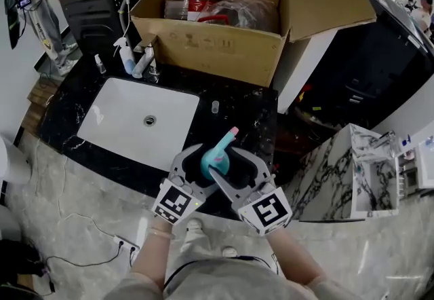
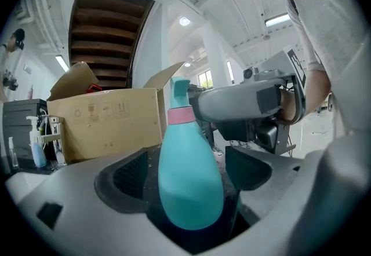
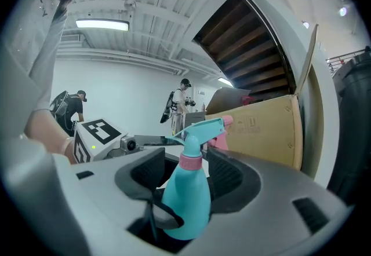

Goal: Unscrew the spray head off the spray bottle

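Note:
A teal spray bottle (image 1: pixel 211 161) with a pink collar and a teal spray head (image 1: pixel 226 139) stands upright on the black marble counter (image 1: pixel 247 112), near its front edge. My left gripper (image 1: pixel 201 168) and right gripper (image 1: pixel 237 168) both reach around it from the near side. In the left gripper view the bottle's body (image 2: pixel 190 179) sits between the pads (image 2: pixel 130 176) with a gap on each side. The right gripper view shows the bottle (image 3: pixel 186 197) and its spray head (image 3: pixel 200 129) between spread pads (image 3: pixel 227 174), not pressed. Both grippers are open.
A white sink basin (image 1: pixel 135 122) lies left of the bottle, with a faucet and small bottles (image 1: pixel 127 55) behind it. An open cardboard box (image 1: pixel 224 44) holding plastic bottles fills the back of the counter. A small clear cup (image 1: pixel 215 106) stands mid-counter. A marble cabinet (image 1: pixel 352 170) is at the right.

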Tool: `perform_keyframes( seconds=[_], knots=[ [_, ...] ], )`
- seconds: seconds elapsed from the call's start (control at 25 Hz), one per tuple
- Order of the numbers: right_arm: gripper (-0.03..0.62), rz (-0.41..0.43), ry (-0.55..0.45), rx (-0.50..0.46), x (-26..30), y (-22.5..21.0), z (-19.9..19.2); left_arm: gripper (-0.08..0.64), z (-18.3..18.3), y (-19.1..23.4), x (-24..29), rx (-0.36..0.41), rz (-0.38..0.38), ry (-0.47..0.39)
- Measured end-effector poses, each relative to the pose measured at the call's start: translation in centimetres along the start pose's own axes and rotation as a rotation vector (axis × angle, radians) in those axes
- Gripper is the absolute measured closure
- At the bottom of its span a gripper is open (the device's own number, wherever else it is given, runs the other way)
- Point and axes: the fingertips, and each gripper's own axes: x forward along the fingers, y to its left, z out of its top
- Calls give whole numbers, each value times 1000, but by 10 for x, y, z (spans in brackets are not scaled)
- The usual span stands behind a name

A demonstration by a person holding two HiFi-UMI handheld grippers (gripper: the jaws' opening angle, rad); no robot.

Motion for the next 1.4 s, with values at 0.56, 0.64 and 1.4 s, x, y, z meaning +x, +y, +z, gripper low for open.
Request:
perform_keyframes(
  seconds=[0.56,0.64,1.4],
  knots=[
    [436,-48,22,16,16,-8,-6,176,-14,-6,24,57,7,71],
    [440,-13,14,20,16,-8,-5,179,-14,-6,24,53,-5,81],
    [449,328,18,50,11,-12,-4,184,-11,-6,25,33,-6,71]
  ],
)
